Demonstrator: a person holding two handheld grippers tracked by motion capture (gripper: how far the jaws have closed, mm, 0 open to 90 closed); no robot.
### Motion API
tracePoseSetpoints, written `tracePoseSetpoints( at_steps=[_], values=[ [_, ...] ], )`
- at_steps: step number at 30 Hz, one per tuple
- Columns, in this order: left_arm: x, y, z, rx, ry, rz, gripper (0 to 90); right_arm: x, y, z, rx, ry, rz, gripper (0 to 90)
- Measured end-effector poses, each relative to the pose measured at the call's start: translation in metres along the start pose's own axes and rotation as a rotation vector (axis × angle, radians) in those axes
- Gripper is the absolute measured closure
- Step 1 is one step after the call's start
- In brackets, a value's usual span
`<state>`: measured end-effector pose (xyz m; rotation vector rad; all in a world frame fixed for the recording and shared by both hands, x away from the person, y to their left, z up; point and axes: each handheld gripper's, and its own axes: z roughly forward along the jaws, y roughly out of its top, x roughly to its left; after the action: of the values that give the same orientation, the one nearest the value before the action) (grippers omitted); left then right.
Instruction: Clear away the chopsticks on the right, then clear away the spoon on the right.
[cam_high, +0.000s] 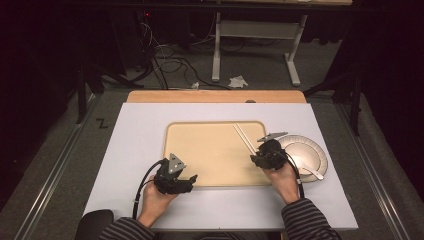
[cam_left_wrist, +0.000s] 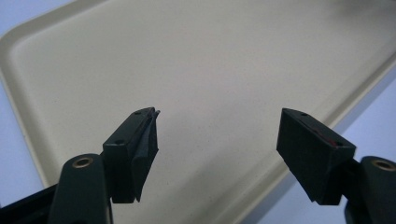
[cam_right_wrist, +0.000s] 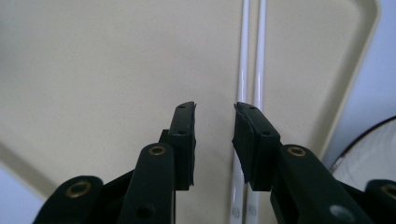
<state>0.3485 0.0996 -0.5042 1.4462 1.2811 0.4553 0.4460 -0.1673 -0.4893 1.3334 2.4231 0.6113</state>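
Black rubber-faced jaws of our right gripper (cam_right_wrist: 214, 122) stand partly apart with nothing pinched between them, and the pair of white chopsticks (cam_right_wrist: 250, 93) lies flat on the tan tray (cam_right_wrist: 93, 70), running away from us just under the right-hand jaw rather than in the gap. Our left gripper (cam_left_wrist: 217, 133) holds its jaws wide open over bare tray, with nothing in them. From the high view the chopsticks (cam_high: 243, 136) lie side by side near the tray's right edge, with our right gripper (cam_high: 263, 159) at their near end and the left gripper (cam_high: 176, 181) at the tray's (cam_high: 210, 150) front rim. Just beside the tray on the pale surface (cam_high: 135, 145) sits a round grey plate (cam_high: 307, 152) with a spoon (cam_high: 311, 172) on it. We judge the chief risk to be a skewed grab: the sticks are thin, smooth and round, so if we close off-centre the jaw may catch one and roll the other away, or lever the far ends up. Pressing down on them could also scoot the tray, which our left gripper is not pinning. A wide swing outward might knock the plate and rattle the spoon off.
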Motion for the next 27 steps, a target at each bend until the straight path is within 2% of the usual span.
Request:
tracePoseSetpoints(
  at_steps=[10, 14, 16, 18, 20, 21, 23, 25, 27],
  values=[
    [0.0, 0.001, 0.0, -0.002, -0.012, -0.011, 29.4, -0.002, -0.003, -0.015, -0.038, 0.035, 0.009, 55.5],
    [-0.001, 0.001, 0.001, 0.007, -0.019, -0.006, 29.4, -0.005, -0.006, -0.031, -0.087, 0.08, -0.016, 55.0],
    [-0.003, 0.0, 0.003, 0.013, -0.03, -0.007, 29.4, -0.007, -0.01, -0.037, -0.096, 0.078, -0.026, 54.9],
    [-0.005, 0.0, 0.005, 0.013, -0.04, -0.008, 29.4, -0.012, -0.014, -0.043, -0.119, 0.096, -0.019, 56.6],
    [-0.006, -0.001, 0.006, 0.026, -0.047, 0.009, 29.4, -0.015, -0.017, -0.047, -0.127, 0.101, -0.01, 55.7],
    [-0.008, -0.001, 0.007, 0.021, -0.053, 0.003, 29.4, -0.017, -0.019, -0.049, -0.128, 0.106, -0.014, 55.6],
    [-0.009, -0.001, 0.007, 0.024, -0.064, 0.019, 29.4, -0.018, -0.024, -0.054, -0.138, 0.092, -0.028, 56.1],
    [-0.009, 0.0, 0.008, 0.025, -0.069, 0.018, 29.4, -0.02, -0.03, -0.058, -0.146, 0.076, -0.065, 56.8],
    [-0.009, 0.001, 0.007, 0.023, -0.07, 0.015, 29.4, -0.021, -0.037, -0.064, -0.165, 0.06, -0.076, 57.5]
  ],
)
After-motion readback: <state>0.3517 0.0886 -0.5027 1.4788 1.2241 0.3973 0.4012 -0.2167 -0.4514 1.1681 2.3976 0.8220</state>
